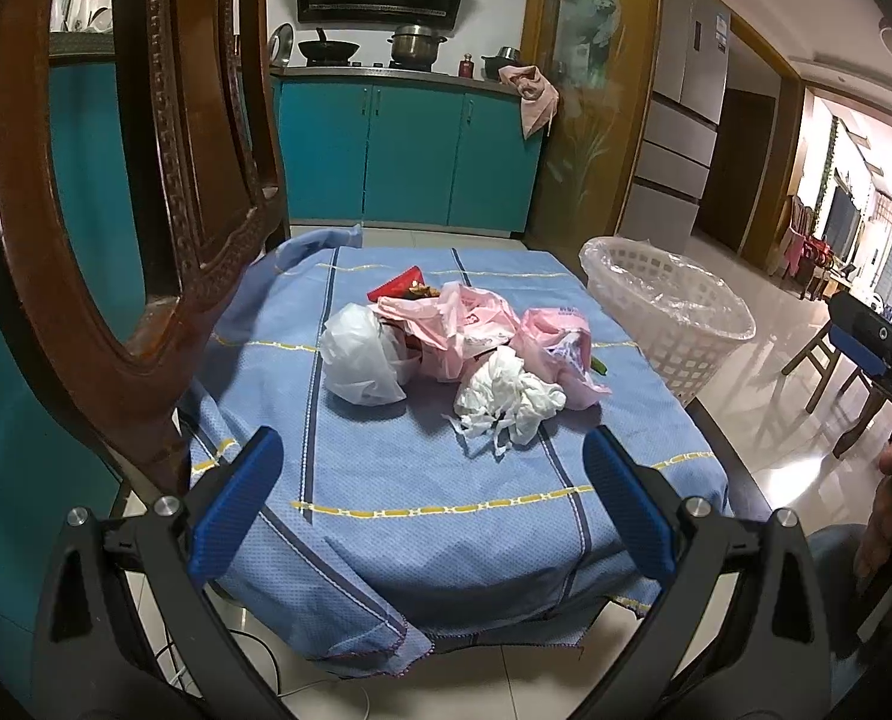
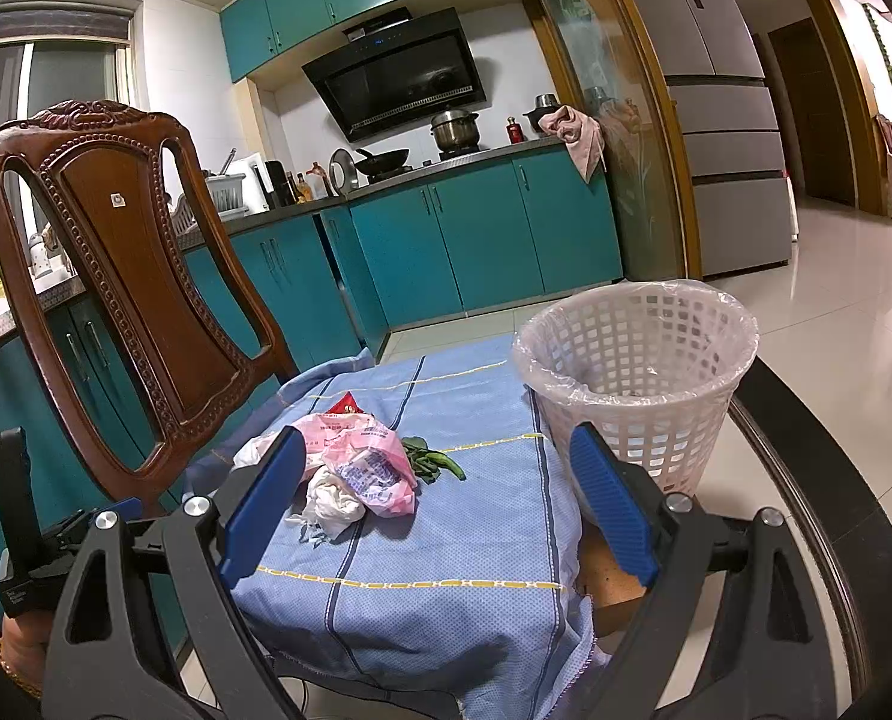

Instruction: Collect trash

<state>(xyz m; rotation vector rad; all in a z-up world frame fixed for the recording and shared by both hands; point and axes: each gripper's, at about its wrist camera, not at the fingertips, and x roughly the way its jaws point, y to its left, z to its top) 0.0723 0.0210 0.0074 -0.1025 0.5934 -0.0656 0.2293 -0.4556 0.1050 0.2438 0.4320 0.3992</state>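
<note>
Several crumpled bags (image 1: 446,348), pink ones bearing print too small to read, lie mid-tablecloth (image 1: 422,480), left of the lined basket (image 1: 679,324). Left gripper (image 1: 434,498) and right gripper (image 2: 440,504) both gape wide, empty, touching nothing.

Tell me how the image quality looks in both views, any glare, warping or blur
Left wrist view: sharp, heavy fisheye bending the chair, glare on the floor, blown-out far room. Right wrist view: sharp, dark corners, floor reflections, basket liner shiny.
</note>
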